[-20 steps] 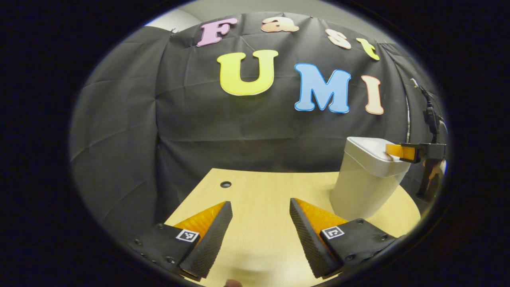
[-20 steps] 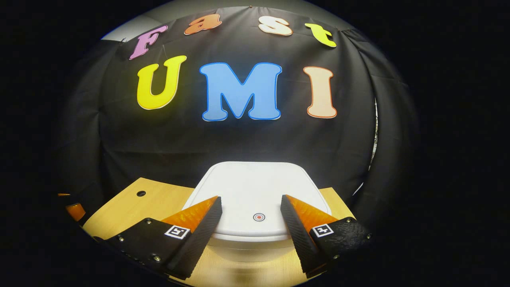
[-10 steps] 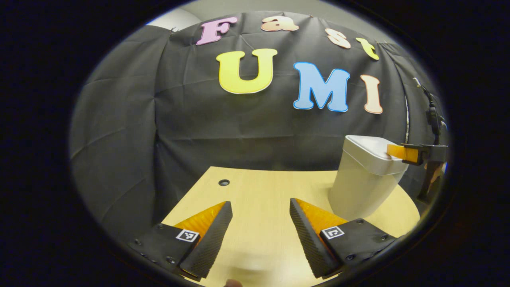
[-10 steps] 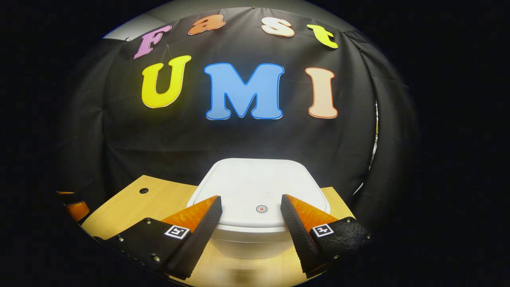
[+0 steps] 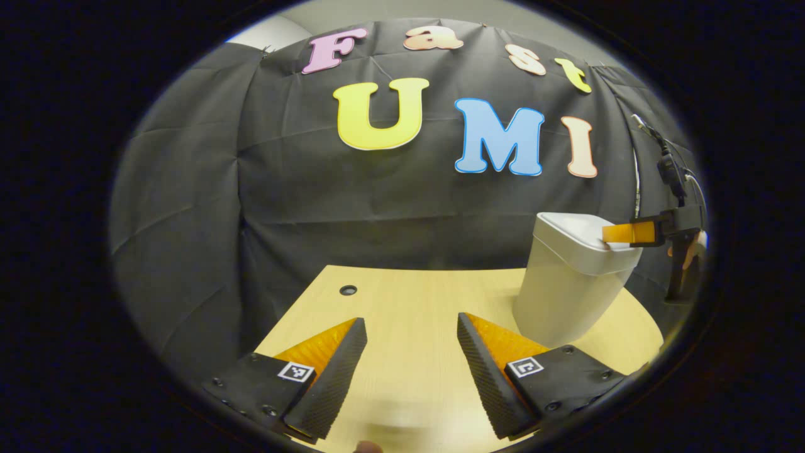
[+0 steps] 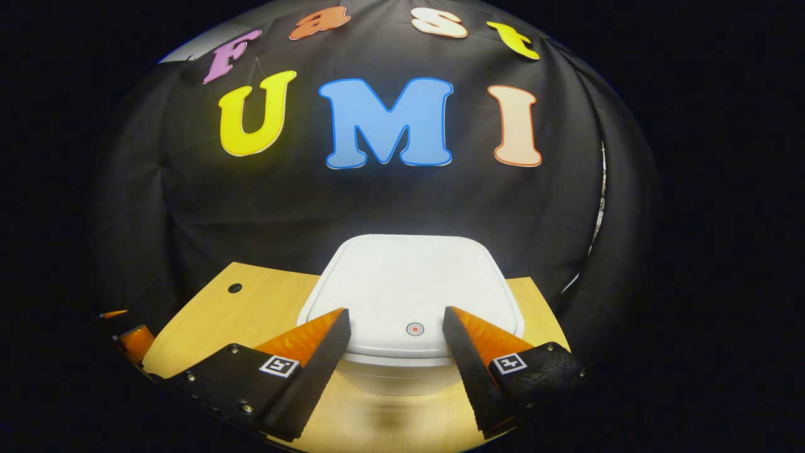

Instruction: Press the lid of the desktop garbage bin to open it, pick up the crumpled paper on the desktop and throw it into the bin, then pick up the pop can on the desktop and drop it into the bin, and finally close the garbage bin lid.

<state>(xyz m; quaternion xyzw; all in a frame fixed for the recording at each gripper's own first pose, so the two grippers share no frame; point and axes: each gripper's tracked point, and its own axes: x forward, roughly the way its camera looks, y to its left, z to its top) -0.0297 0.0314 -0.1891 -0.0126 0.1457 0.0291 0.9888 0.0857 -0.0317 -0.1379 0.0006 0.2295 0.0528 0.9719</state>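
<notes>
Presently, right tool (image 6: 393, 321): fingers spread, holding nothing, poised at bin lid (image 6: 412, 286), which is closed.
Left tool (image 5: 409, 333): spread, empty, over worktop (image 5: 409, 296).
Bin (image 5: 569, 283): rear right of worktop.
Risk: pressing away from the red mark (image 6: 414, 328) may fail to release the latch or tip the bin.

Open counter (image 5: 402, 302) ahead of the left gripper (image 5: 412, 346); bin (image 5: 569, 283) standing at right. Closed lid (image 6: 412, 283) just beyond the right gripper (image 6: 396, 343), black cloth wall (image 6: 402, 201) close behind.
</notes>
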